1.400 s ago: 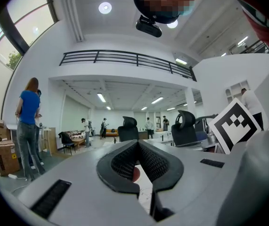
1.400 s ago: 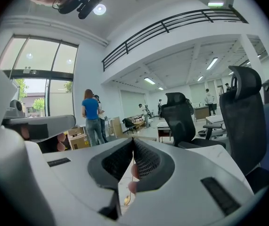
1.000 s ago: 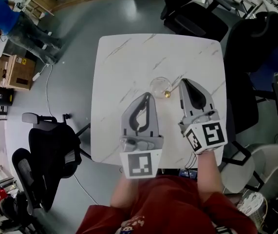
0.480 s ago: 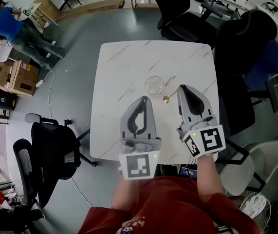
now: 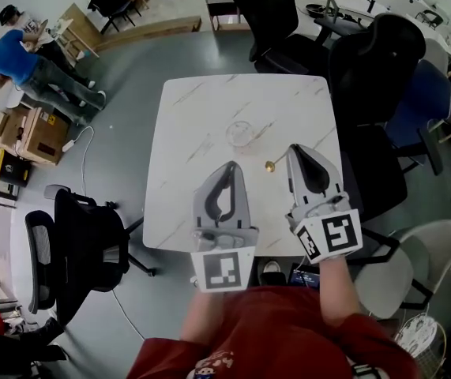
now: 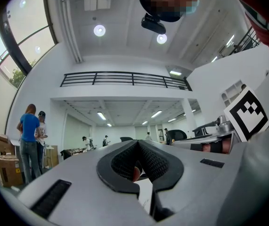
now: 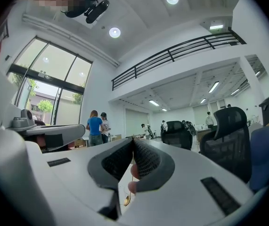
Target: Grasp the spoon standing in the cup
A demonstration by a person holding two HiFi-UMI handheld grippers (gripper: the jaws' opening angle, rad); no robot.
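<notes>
Open tabletop ahead, chairs crowding its edges

The white table [image 5: 201, 101] is bare between my left claw [image 5: 228, 166] and right claw [image 5: 295, 150], both with tips pressed together. Only the glass cup [image 5: 241, 133] ahead and the spoon [image 5: 269, 165] lying flat just beside my right claw stand in the way. Past the cup the top runs free. The far chair [image 5: 276, 22] and right-hand chair [image 5: 379, 54] stand near the edges; the left-hand chair [image 5: 83, 243] stands apart.

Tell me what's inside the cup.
A spoon stands in the cup, gold end leaning out. Nothing else shows inside; the spoon's lower end is too small to make out.
</notes>
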